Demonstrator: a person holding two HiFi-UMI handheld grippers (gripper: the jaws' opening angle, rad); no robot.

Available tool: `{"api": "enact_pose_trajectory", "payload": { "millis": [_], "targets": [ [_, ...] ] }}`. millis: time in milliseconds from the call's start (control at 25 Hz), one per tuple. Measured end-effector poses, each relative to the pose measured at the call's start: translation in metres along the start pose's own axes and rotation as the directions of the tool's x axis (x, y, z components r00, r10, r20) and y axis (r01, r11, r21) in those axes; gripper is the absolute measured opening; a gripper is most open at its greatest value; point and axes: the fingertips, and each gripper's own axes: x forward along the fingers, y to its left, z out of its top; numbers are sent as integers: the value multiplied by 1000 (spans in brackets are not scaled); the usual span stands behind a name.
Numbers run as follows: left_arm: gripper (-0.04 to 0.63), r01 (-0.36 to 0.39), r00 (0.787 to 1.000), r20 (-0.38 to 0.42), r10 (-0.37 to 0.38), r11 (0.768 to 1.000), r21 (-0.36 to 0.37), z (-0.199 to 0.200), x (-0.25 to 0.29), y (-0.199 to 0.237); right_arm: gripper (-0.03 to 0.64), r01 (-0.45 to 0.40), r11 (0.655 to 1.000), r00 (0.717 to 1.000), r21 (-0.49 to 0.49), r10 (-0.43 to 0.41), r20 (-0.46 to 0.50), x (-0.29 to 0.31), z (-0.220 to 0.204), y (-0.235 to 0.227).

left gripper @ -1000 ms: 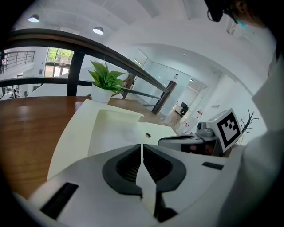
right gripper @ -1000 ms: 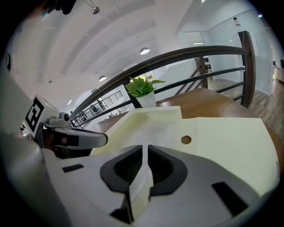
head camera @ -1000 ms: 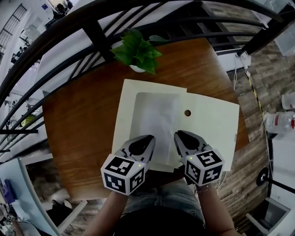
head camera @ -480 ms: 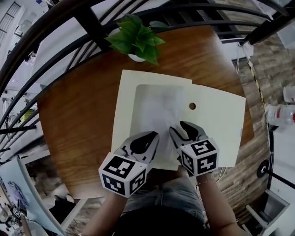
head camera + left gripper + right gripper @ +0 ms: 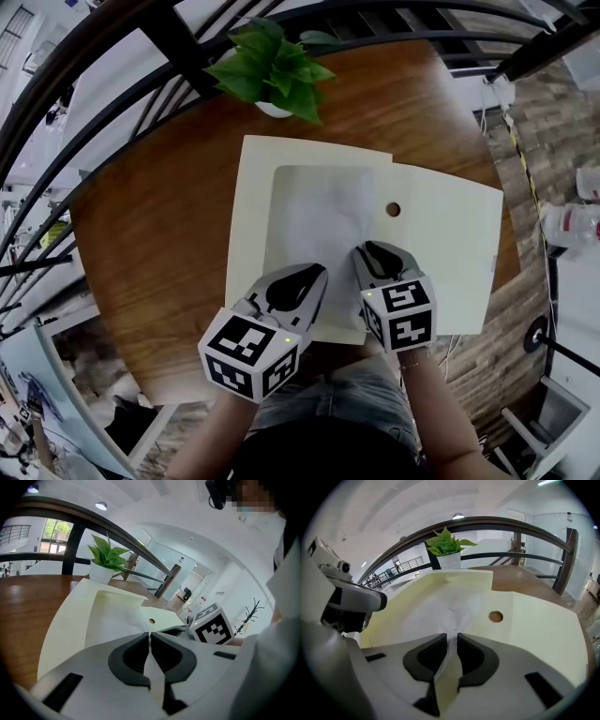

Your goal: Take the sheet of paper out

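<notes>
A pale yellow folder [image 5: 436, 253] lies open on the round wooden table [image 5: 150, 234], and a white sheet of paper [image 5: 314, 211] rests on its left half. My left gripper [image 5: 316, 273] sits at the sheet's near edge, its jaws shut with a thin pale layer pinched between them; it looks like the sheet [image 5: 117, 616]. My right gripper [image 5: 368, 250] points steeply down at the sheet's near right part. Its jaws are closing, a narrow gap still shows, and a puckered ridge of the paper [image 5: 450, 609] runs up into that gap [image 5: 451, 637].
A potted green plant [image 5: 272, 75] stands at the table's far edge, just beyond the folder. A dark curved railing [image 5: 178, 47] runs behind it. The folder's right half has a small round hole [image 5: 393, 209]. The person's lap is at the near edge.
My right gripper has sunk onto the sheet and turned a little; the paper in front of it now puckers. My left gripper has stayed where it was.
</notes>
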Motion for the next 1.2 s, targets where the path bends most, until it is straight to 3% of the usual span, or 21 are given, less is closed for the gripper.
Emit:
{"api": "enact_pose_trajectory", "payload": {
  "millis": [400, 600, 800, 1200],
  "targets": [
    [28, 20, 1000, -4, -20, 1000, 7, 1, 6, -1, 34, 22, 998, 1000, -51, -22, 2, 0, 0, -5],
    [28, 28, 1000, -5, -27, 1000, 11, 0, 7, -1, 28, -28, 998, 999, 50, 26, 28, 0, -1, -10],
    [28, 39, 999, -12, -39, 999, 14, -2, 6, -2, 26, -83, 964, 994, 252, 62, 90, -14, -9, -18],
    [28, 62, 997, -50, -59, 996, 61, -7, 11, -9, 26, -68, 950, 988, 304, 21, 153, -40, -6, -21]
  ]
}}
